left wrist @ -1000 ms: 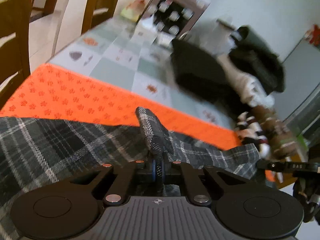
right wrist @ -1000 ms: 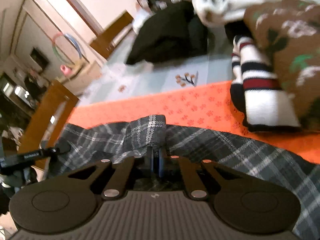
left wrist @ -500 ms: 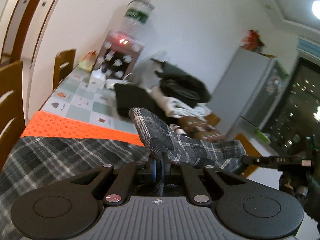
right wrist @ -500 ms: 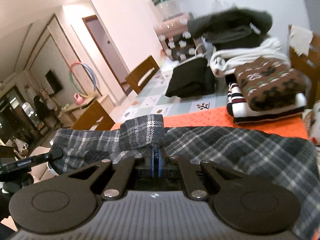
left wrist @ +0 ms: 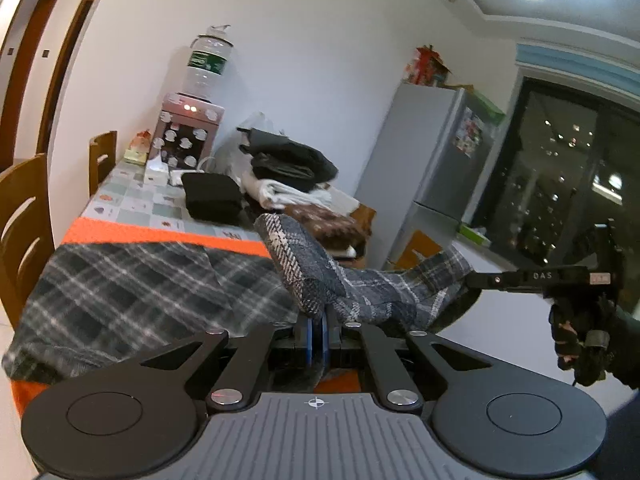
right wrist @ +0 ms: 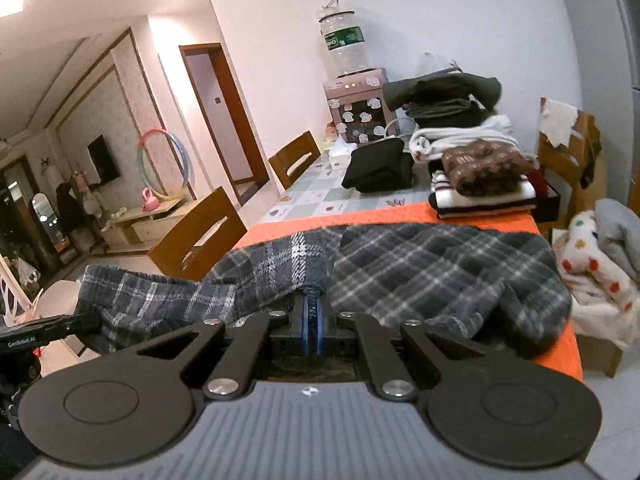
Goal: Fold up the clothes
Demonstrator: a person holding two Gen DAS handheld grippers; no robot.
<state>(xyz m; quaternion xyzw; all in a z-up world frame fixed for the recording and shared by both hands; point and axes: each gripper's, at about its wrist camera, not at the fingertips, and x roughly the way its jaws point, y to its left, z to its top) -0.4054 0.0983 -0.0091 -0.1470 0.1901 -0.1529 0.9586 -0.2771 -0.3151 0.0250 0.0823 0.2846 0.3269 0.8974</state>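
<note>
At far left stand 2 wooden chairs (left wrist: 24, 216) beside the table, whose near end wears an orange cloth (left wrist: 160, 234). The grey plaid garment (left wrist: 132, 296) lies across that cloth, its near edge lifted off the table and stretched between both grippers. The left gripper (left wrist: 317, 320) has its jaws pressed together on a fold of the plaid. Farther back sit a black folded garment (left wrist: 214, 196), a water dispenser (left wrist: 192, 128) and a heap of clothes (left wrist: 288, 168). At right, a gloved hand (left wrist: 580, 336) carries the right gripper (right wrist: 313, 312), likewise clamped on the plaid edge, with a silver fridge (left wrist: 432, 160) behind
</note>
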